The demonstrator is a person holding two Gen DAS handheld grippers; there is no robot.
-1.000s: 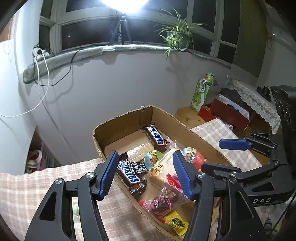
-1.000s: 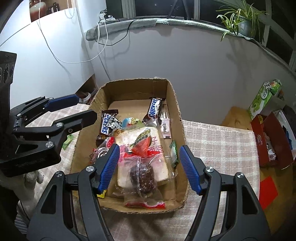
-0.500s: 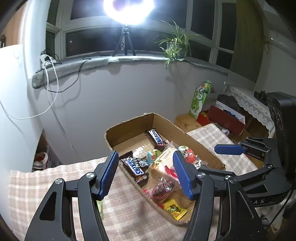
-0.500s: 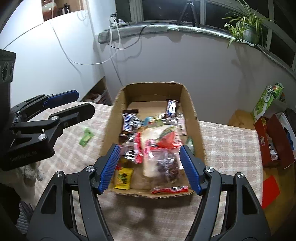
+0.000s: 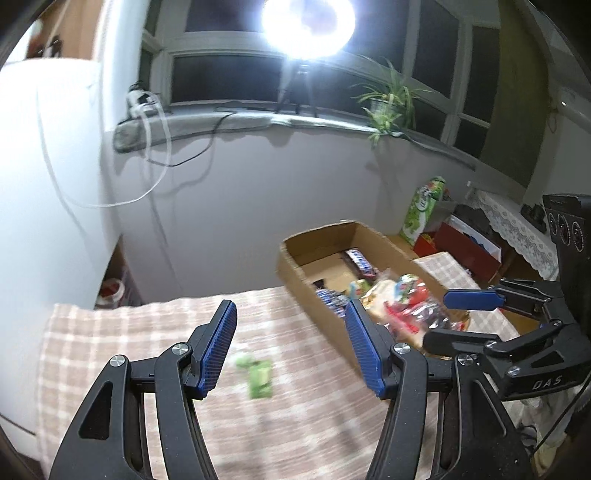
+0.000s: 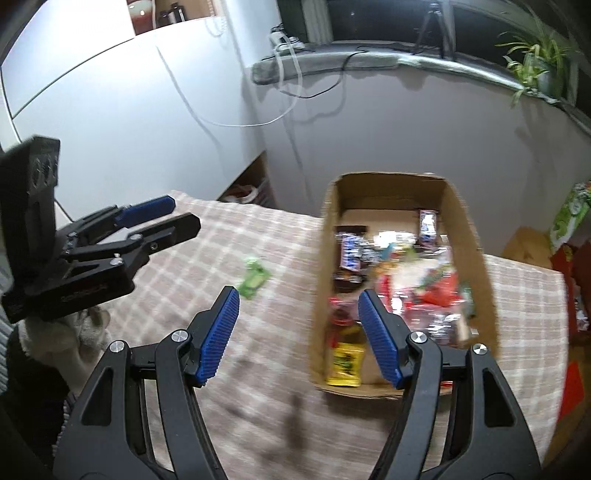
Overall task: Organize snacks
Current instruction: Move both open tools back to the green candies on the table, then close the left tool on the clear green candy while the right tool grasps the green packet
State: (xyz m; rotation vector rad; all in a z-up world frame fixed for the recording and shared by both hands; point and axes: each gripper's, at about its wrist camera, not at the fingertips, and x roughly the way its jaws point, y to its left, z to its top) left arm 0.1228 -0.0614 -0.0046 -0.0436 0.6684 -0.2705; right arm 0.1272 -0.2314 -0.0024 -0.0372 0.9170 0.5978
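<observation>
A cardboard box (image 5: 291, 273) (image 6: 321, 266) on the checked tablecloth holds several snacks: Snickers bars (image 6: 351, 247), a yellow packet (image 6: 345, 363) and clear bags with red print (image 5: 410, 314). A small green snack packet (image 5: 260, 376) (image 6: 253, 278) lies alone on the cloth left of the box. My left gripper (image 5: 291, 350) is open and empty, above the cloth with the green packet between its fingers in view. My right gripper (image 6: 299, 332) is open and empty, over the box's left wall. Each gripper shows in the other's view (image 6: 155, 221) (image 5: 458, 317).
The table's far edge meets a white wall under a windowsill with a plant (image 5: 388, 107) and a bright lamp (image 5: 308, 26). A green carton (image 5: 424, 210) and a red box (image 5: 465, 251) stand on a lower surface to the right.
Both grippers have pulled back and swung left from over the box. The box has shifted right in both views and the green packet has come into view. Both stay open.
</observation>
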